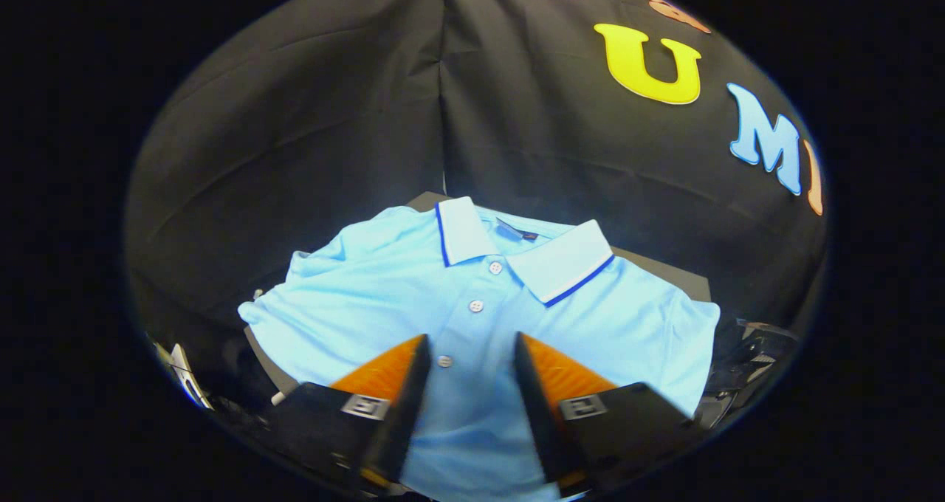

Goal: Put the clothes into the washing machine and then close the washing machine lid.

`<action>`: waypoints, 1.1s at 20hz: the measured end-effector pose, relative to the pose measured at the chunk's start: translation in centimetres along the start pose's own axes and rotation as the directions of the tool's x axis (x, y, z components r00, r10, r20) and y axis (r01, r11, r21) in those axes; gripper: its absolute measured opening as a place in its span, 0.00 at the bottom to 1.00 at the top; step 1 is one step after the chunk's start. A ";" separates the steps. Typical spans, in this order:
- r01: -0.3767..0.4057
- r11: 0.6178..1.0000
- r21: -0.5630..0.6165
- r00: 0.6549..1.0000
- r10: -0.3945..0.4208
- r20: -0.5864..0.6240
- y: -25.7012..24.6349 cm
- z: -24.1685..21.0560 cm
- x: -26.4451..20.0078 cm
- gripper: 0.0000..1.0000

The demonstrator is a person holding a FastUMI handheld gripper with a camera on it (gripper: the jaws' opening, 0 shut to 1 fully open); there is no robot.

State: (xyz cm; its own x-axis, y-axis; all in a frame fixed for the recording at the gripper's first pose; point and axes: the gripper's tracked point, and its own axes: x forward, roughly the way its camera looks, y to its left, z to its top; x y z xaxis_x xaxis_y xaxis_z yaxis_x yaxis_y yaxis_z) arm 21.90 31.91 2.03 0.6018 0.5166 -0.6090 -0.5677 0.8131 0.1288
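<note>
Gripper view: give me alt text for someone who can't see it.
The gripper hangs open above a light blue polo shirt spread flat on a dark surface, its button placket between the fingers. The white collar lies beyond them, before the black cloth wall.

My gripper (472, 347) hangs with fingers parted over the spread polo shirt (384, 295), open air ahead up to the booth wall (310, 118) beyond the collar.

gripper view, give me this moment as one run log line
stage: approach | claw: open, above polo shirt | shirt: flat, buttoned, collar beyond fingers | held: nothing
</note>
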 end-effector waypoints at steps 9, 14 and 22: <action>-0.074 0.992 0.105 0.996 0.067 0.062 0.1 0.1 -0.1 0.02; -0.125 0.990 0.068 0.966 0.106 0.236 0.6 2.6 -3.6 0.02; -0.177 0.982 0.067 0.918 0.140 0.372 0.3 4.7 -7.5 0.02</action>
State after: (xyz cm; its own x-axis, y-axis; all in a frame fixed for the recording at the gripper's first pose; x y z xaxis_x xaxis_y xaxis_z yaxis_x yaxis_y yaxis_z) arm 19.88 29.49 10.37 0.6818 0.6876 -0.2499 -0.6263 0.7251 0.2865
